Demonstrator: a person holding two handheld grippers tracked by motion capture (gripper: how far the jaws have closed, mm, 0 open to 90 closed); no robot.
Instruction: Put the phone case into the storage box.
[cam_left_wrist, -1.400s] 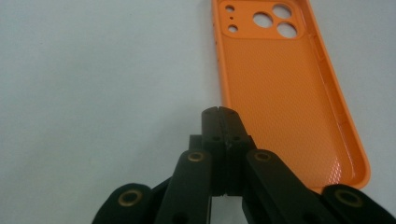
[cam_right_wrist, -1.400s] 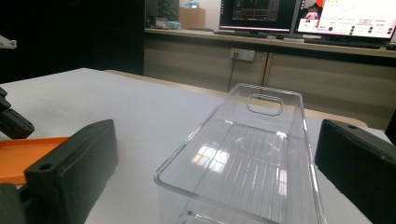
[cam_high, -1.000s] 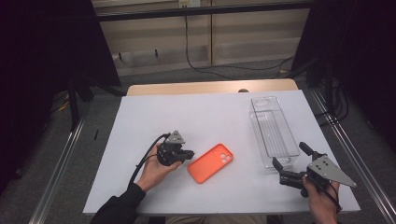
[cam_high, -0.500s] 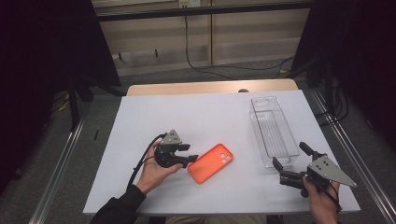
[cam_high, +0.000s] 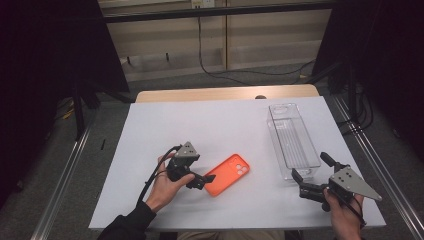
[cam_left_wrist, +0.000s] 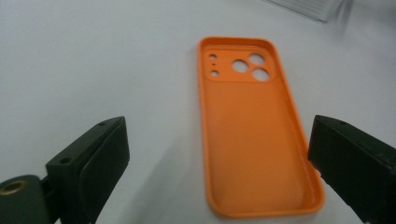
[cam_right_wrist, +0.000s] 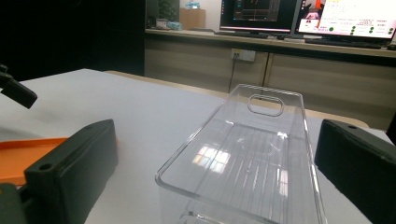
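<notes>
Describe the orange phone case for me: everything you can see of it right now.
The phone case is orange, matte, probably soft plastic or silicone, and empty. It lies flat on the white table with its hollow side up, a raised rim all round. A camera cutout with three large holes and smaller ones sits at its far end. In the high view it lies diagonally, left of the clear bin. The left gripper has open jaws either side of its near end, apparently not yet touching.
</notes>
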